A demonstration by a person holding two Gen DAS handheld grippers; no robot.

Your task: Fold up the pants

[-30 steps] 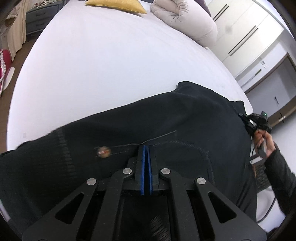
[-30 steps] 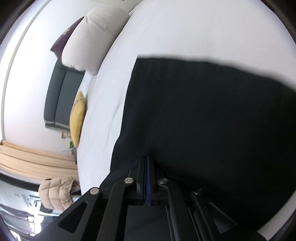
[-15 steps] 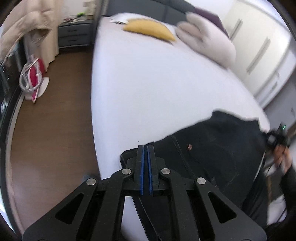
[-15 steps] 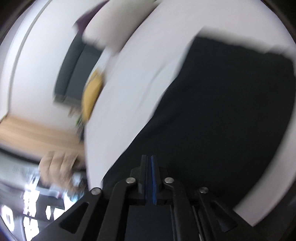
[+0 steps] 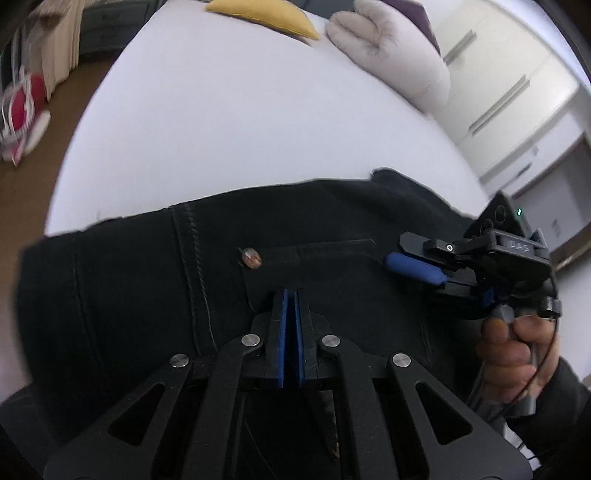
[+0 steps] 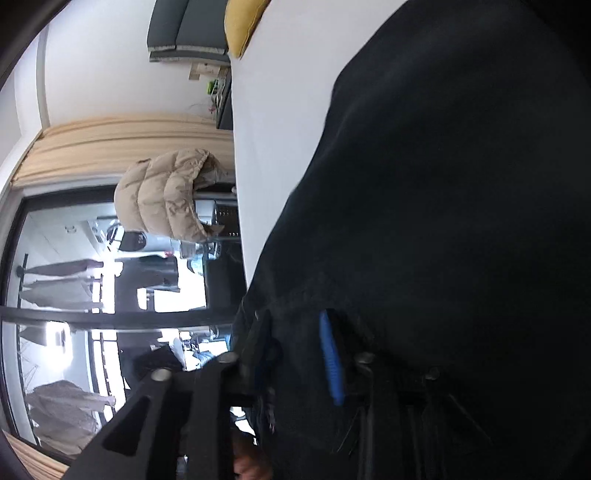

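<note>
Black pants (image 5: pixel 332 236) lie across the near end of the white bed (image 5: pixel 240 122), waist area w/ a small metal rivet (image 5: pixel 251 257) and a stitched pocket seam showing; bare sheet runs beyond them toward the headboard end. Taking the pants as landmark: the yellow pillow (image 5: pixel 266 14) and a rolled pale duvet (image 5: pixel 395 48) sit well beyond them at the far end of the bed, white wardrobe doors (image 5: pixel 509 85) are past the bed's right edge, and brown floor w/ a pink-and-white object (image 5: pixel 22 110) is off past the bed's left edge. Left gripper (image 5: pixel 290 295) is clenched, blue pads pressed together w/ no visible gap, tips down on the pants fabric just near-side of the rivet; can't tell for sure if a fold of cloth is pinched between the pads. Right gripper (image 5: pixel 406 254) comes in over the pants from the right, held by a hand (image 5: pixel 513 350) in a dark sleeve; its blue pad hangs just above the pocket area. In the right wrist view the right gripper (image 6: pixel 299 347) has jaws parted and opening, one blue pad (image 6: pixel 330 354) clear, the other mostly hidden by dark cloth; pants (image 6: pixel 461 184) fill the space around and between the fingers, but the pads aren't pressing on it. Left of the pants in that view: white bed edge, a beige puffer jacket (image 6: pixel 166 195), a tan curtain and a big window.
</note>
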